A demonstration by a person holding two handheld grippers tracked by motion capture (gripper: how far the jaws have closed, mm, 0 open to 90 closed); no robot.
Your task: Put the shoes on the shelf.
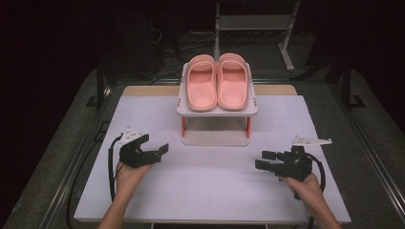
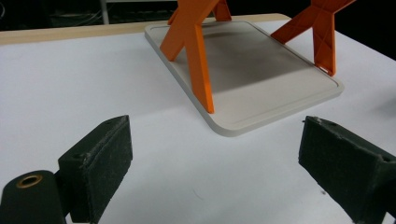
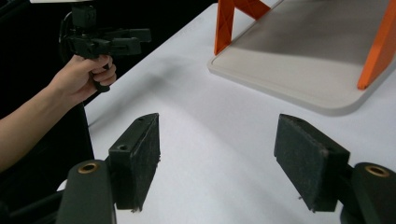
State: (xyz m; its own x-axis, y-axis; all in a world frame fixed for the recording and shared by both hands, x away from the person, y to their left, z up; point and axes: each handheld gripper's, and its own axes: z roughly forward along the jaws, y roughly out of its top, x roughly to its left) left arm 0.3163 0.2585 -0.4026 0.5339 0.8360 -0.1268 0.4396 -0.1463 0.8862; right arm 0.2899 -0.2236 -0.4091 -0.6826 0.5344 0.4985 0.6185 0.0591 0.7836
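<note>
A pair of pink slippers (image 1: 217,82) lies side by side on the top shelf of a small white rack (image 1: 188,110) with orange legs (image 2: 198,70), at the middle back of the table. My left gripper (image 1: 162,151) hovers over the table's left front, jaws wide apart and empty, aimed toward the rack's base plate (image 2: 280,88). My right gripper (image 1: 263,161) hovers at the right front, jaws also wide apart with nothing between them, pointing left across the table. In the right gripper view the left gripper (image 3: 135,39) is held in a hand at the far left, and the base plate (image 3: 299,70) lies ahead.
A white mat (image 1: 215,181) covers the wooden table (image 1: 143,89). Metal rails (image 1: 71,167) run along both sides of the table. A grey stand (image 1: 286,45) rises in the dark behind it.
</note>
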